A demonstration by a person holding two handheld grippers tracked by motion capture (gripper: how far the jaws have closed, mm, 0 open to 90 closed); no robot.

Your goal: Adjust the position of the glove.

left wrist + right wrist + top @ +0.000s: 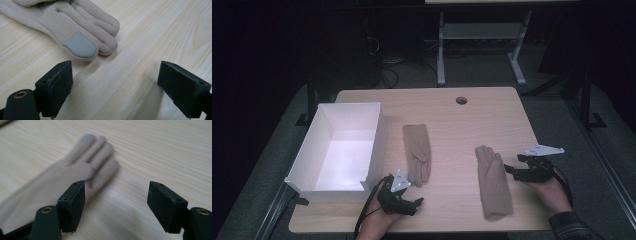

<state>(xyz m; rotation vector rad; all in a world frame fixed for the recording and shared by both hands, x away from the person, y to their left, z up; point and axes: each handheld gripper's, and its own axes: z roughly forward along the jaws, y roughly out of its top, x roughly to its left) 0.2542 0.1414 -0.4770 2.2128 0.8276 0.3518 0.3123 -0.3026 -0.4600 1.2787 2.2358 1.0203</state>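
Two flat beige knit gloves lie on the pale wood-grain table [452,115]. Left glove [418,152] sits just right of the open white rectangular box [307,155], fingers toward the near edge, one fingertip carrying a grey patch. Right glove [493,181] lies well apart, near the right-hand side, fingers pointing far, cuff near.

Left gripper [414,202] rests low at the near edge, jaws spread, nothing between them; its own view shows the left glove's fingertips just beyond the pads, not touching.

Right gripper [510,169] sits just right of the right glove, jaws spread wide; its view shows one pad beside the glove's edge, no pinch on fabric.

Judged step: both gloves laid out, neither gripped; likely gathering them for the box. Next move calls for closing a gripper on a glove edge, low against the table, pinching fabric cleanly before lifting.
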